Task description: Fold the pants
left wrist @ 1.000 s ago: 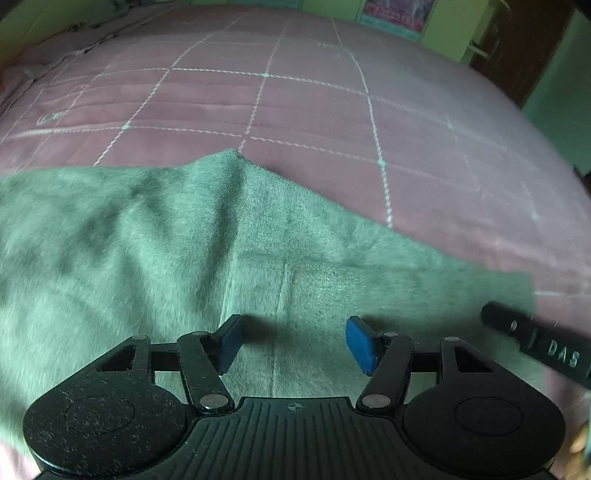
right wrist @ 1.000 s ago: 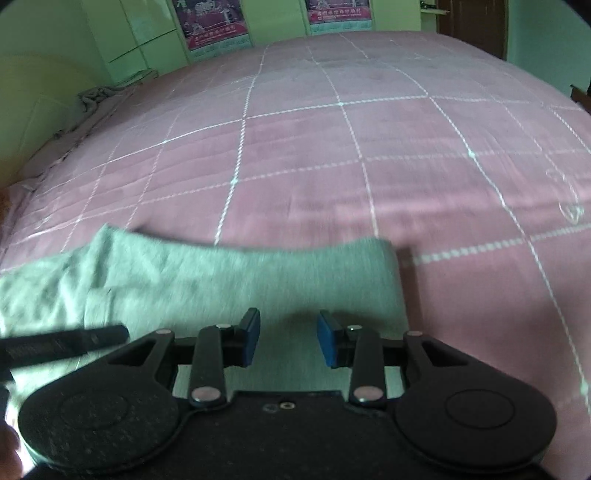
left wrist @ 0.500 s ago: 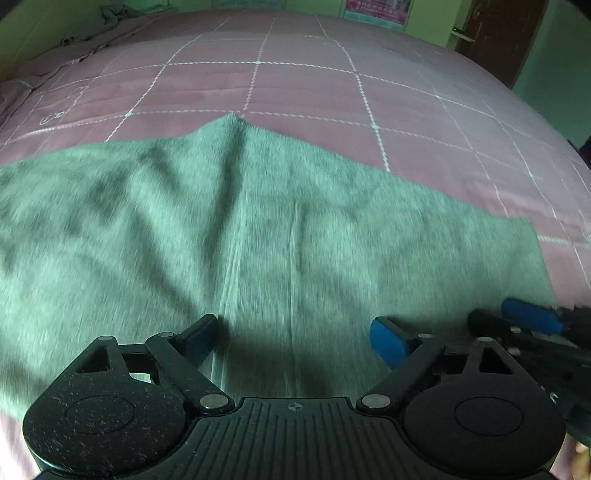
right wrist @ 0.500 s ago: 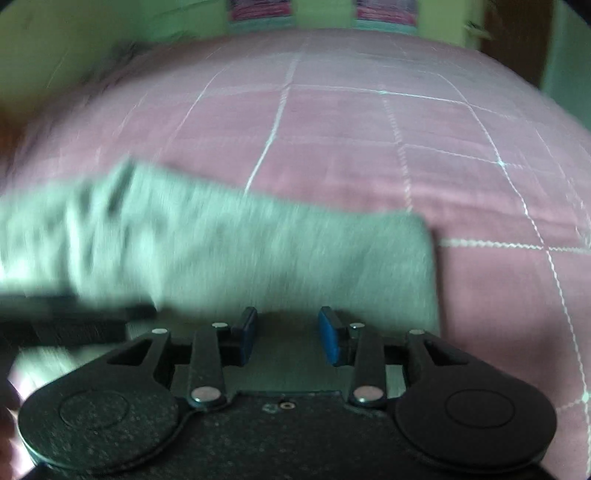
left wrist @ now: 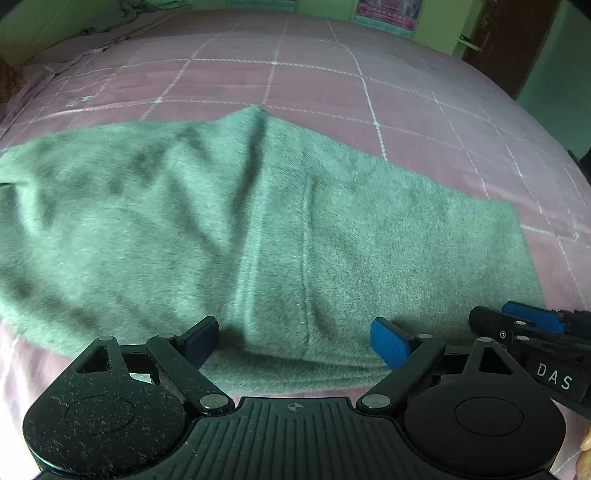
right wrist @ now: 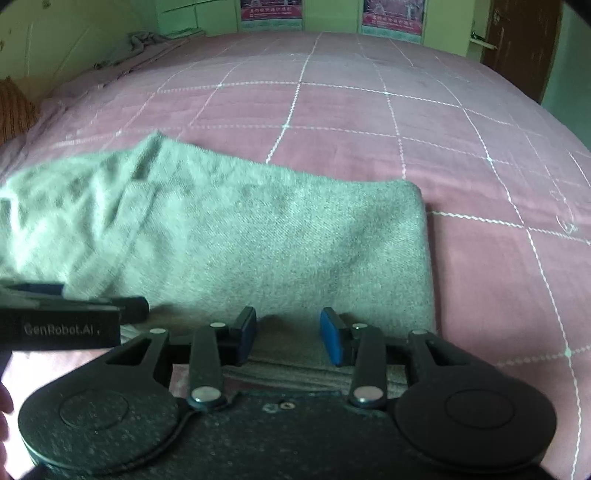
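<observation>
Grey-green pants (left wrist: 258, 229) lie flat across a pink checked bedspread (left wrist: 314, 85), with a crease running up to a peak at the far edge. My left gripper (left wrist: 295, 332) hovers over their near edge, open wide, with nothing pinched between its pads. In the right wrist view the folded right end of the pants (right wrist: 258, 236) ends in a straight edge. My right gripper (right wrist: 288, 328) stands above the near hem, its pads a little apart, fabric below them but not clamped. The right gripper's fingers (left wrist: 484, 319) show close beside the left one.
The bedspread (right wrist: 332, 110) stretches far beyond the pants. A crumpled cloth (right wrist: 147, 38) lies at the far left corner by the green wall. Posters (right wrist: 271, 11) hang on that wall. A dark door (left wrist: 509, 37) stands at the back right.
The left gripper's jaws have spread much wider. Both grippers have drawn back toward the near edge, so more of the pants shows. The right gripper now sits closer to the left.
</observation>
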`<action>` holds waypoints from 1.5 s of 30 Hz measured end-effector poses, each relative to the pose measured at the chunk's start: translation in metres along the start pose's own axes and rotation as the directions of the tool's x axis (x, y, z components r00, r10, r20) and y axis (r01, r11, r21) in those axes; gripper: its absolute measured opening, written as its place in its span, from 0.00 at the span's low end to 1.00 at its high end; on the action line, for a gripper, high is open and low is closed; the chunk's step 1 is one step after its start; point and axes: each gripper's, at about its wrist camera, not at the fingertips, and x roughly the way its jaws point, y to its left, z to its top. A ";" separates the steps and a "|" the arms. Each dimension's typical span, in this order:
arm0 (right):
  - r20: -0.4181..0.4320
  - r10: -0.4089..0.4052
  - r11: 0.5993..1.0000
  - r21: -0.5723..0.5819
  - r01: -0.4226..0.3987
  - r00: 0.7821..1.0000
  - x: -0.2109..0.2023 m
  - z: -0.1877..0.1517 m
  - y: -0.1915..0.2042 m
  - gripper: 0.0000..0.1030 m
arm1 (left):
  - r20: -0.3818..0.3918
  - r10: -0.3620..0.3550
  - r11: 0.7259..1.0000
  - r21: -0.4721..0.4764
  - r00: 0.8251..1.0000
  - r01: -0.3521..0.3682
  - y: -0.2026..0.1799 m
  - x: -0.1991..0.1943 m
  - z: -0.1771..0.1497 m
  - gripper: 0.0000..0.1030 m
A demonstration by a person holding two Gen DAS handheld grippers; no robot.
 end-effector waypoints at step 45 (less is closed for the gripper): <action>-0.020 0.029 0.997 -0.067 -0.030 0.999 0.008 0.000 0.102 0.47 | 0.177 -0.071 0.717 -0.675 0.982 0.174 0.287 -0.054 -0.051 0.95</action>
